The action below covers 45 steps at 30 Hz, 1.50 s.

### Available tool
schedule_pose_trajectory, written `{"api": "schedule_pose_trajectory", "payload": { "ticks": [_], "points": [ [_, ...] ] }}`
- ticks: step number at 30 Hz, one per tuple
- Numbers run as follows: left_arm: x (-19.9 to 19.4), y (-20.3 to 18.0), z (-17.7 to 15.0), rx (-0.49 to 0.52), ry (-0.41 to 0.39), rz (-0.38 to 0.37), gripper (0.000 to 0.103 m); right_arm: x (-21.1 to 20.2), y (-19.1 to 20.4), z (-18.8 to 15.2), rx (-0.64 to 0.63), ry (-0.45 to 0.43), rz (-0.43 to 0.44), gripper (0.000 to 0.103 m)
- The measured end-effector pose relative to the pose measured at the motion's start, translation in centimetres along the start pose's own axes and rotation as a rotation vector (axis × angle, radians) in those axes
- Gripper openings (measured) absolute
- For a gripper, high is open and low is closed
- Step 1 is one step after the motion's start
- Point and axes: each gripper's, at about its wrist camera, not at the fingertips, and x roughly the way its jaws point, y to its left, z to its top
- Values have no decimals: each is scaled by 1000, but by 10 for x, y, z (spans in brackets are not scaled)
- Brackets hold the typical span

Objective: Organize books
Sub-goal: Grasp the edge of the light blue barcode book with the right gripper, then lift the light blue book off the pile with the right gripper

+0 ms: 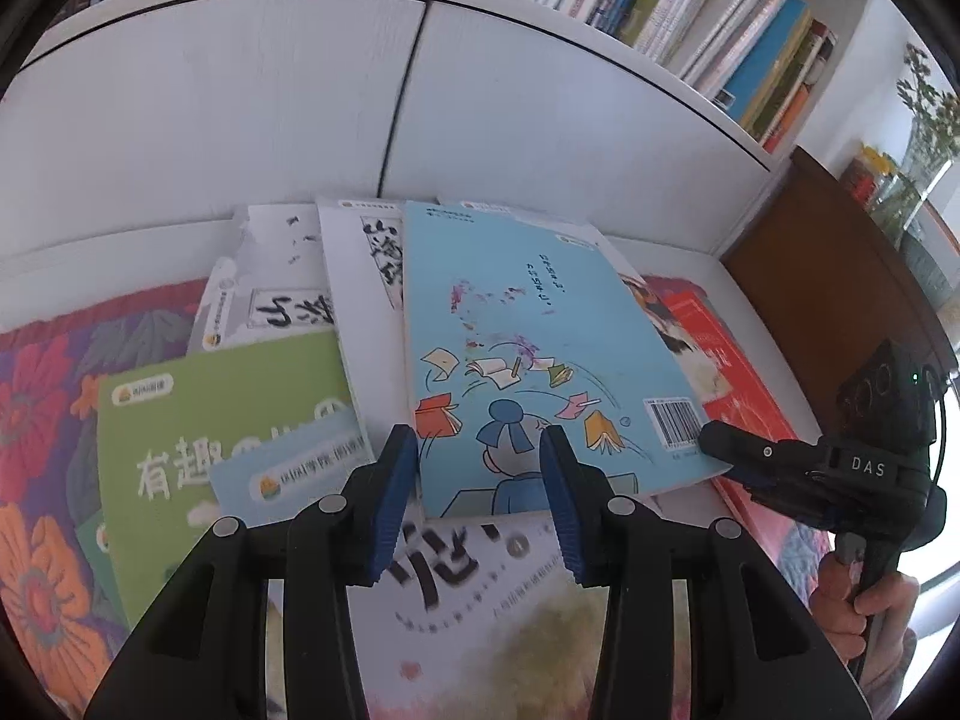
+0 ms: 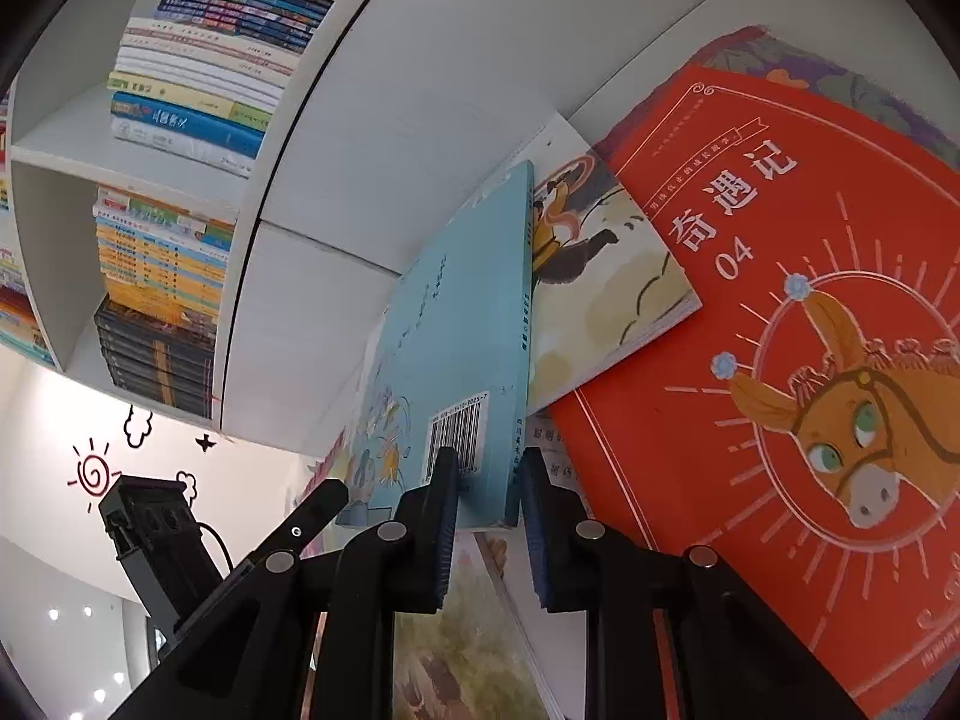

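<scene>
- Right tool (image 2: 489,516) clamps the blue book (image 2: 444,348) at its barcode corner, atop the pile below the bookshelf (image 2: 174,192).
- Left tool (image 1: 477,498) hovers, jaws narrow, empty.
- Next, I'd say: lift it clear, shelve upright.

This looks like a child's reading corner in a home. White bookshelves (image 1: 690,12) are packed tight with thin, bright-spined picture books (image 2: 180,264), and more children's books lie spread on a flower-patterned mat (image 1: 42,420) at the foot of white cabinet doors (image 1: 240,108). A wall (image 2: 72,420) bears drawn doodles of a spiral sun (image 2: 93,474), clouds and a star, and a vase of greenery (image 1: 918,138) stands on a dark wooden cabinet (image 1: 840,276) by a bright window.
</scene>
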Motion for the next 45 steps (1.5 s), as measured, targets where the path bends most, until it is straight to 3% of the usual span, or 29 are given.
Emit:
{"api": "schedule_pose_trajectory", "payload": {
  "ticks": [5, 11, 16, 20, 23, 27, 32, 37, 40, 43, 45],
  "points": [
    [-22, -24, -28, 68, 4, 30, 39, -20, 7, -18, -48, 9, -33, 20],
    [-65, -48, -81, 98, 4, 4, 39, -55, 0, -59, -61, 42, -54, 20],
    [-106, -92, -134, 201, 0, -90, 39, -93, -6, -120, -96, 105, -18, 19],
    [-121, -127, -167, 342, -31, 46, 39, -119, -9, -159, -145, 105, -37, 19],
    [-120, -115, -171, 285, 22, 92, 39, -120, -25, -170, -144, 137, -57, 19],
    [-117, -87, -164, 183, 51, 36, 39, -107, -50, -166, -100, 172, 0, 19],
    [-101, -92, -163, 226, 73, -63, 39, -100, -54, -140, -123, 124, 7, 19],
    [-74, -96, -167, 243, 140, -35, 39, -84, -66, -121, -46, 142, 124, 19],
    [-71, -95, -169, 261, 130, -55, 39, -85, -55, -117, -69, 139, 207, 13],
    [-71, -92, -168, 240, 140, -119, 39, -90, -31, -116, -164, 134, 184, 12],
    [-70, -88, -168, 224, 137, -127, 39, -85, -10, -117, -272, 132, 87, 16]
  ]
}}
